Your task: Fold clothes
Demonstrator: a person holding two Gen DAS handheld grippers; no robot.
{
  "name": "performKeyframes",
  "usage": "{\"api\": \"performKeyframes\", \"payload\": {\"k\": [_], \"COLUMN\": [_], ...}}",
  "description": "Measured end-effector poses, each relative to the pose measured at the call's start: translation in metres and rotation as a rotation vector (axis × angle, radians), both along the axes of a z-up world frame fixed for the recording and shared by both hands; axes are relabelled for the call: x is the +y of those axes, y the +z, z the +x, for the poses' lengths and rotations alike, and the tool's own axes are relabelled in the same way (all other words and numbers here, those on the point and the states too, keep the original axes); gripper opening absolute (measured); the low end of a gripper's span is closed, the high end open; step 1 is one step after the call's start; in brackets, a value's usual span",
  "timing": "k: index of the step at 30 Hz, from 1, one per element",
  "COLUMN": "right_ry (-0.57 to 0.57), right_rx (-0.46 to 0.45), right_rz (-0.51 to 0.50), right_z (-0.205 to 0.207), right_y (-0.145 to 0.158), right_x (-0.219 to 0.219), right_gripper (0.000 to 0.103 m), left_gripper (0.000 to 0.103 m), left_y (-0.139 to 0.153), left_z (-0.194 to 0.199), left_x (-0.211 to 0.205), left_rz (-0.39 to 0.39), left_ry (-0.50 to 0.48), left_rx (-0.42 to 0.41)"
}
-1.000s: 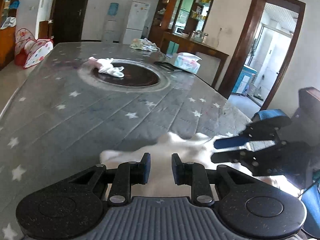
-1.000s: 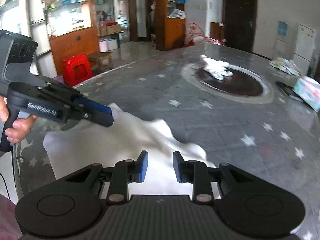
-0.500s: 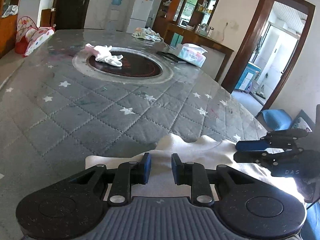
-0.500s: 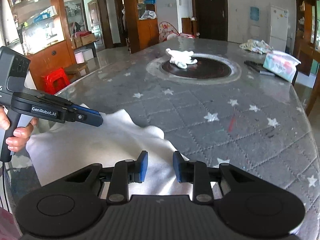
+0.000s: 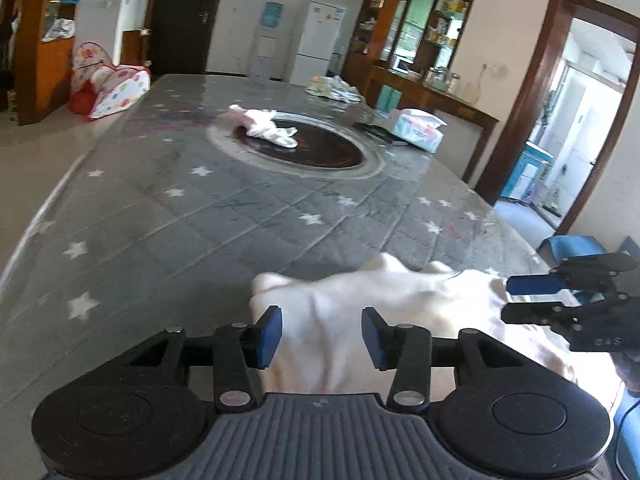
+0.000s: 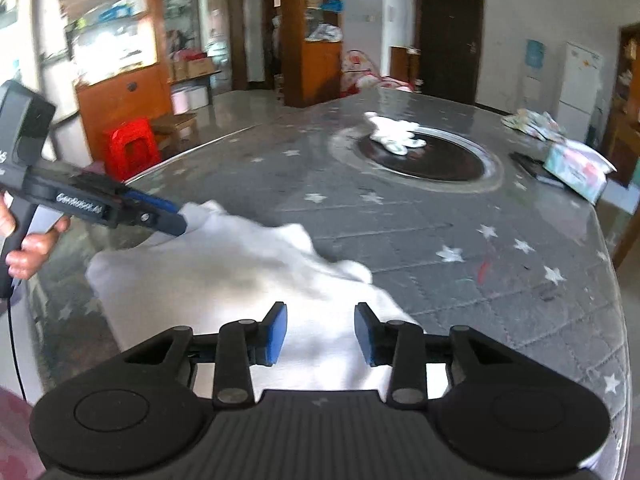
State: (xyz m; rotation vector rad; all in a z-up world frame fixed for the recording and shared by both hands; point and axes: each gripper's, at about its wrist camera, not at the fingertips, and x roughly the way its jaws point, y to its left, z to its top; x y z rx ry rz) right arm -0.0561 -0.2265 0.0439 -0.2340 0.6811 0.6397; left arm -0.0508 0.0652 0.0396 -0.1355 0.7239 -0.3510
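**Home dining room**

Furnished like a lived-in house: big round table (image 5: pixel 168 216) under a star-print cover, white fridge (image 5: pixel 318 42), wooden cupboards (image 5: pixel 416 36) full of jars, tissue pack (image 5: pixel 418 128), child's play tent (image 5: pixel 108 88), red stool (image 6: pixel 130 152).

A grey star-patterned counter (image 5: pixel 168 216) has a dark round inset (image 5: pixel 316 150) at its middle. A tissue pack (image 5: pixel 418 128) lies near the far right edge. A red stool (image 6: pixel 130 152) stands on the floor, and a white fridge (image 5: pixel 318 42) stands against the far wall.

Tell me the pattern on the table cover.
Grey quilted table cover with scattered white stars, clearest in the left wrist view.
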Motion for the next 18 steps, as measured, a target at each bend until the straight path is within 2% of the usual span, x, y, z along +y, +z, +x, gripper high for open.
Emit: {"api": "performKeyframes", "payload": {"k": [6,13,18], "right_ry": [0.114,0.244,0.273], "right_rx": [-0.015,-0.042,-0.034], "right_rz": [-0.034,-0.074,-0.076], "right_z": [-0.023,-0.045,-0.048], "right_y": [0.005,0.005,0.002], "right_x": [0.029,0.065,0.077], "right_gripper": [0.043,0.047,0.047], "left_gripper": [0.052,0.052,0.052], "left_y": [-0.008,-0.010,-0.016], "left_z": [-0.019,-0.037,-0.044], "left_x": [0.015,0.022,0.018], "left_rz": [-0.005,-0.028,0.026], "left_ry": [0.037,0.039,0.024], "left_rx": [0.039,0.030,0.025]}}
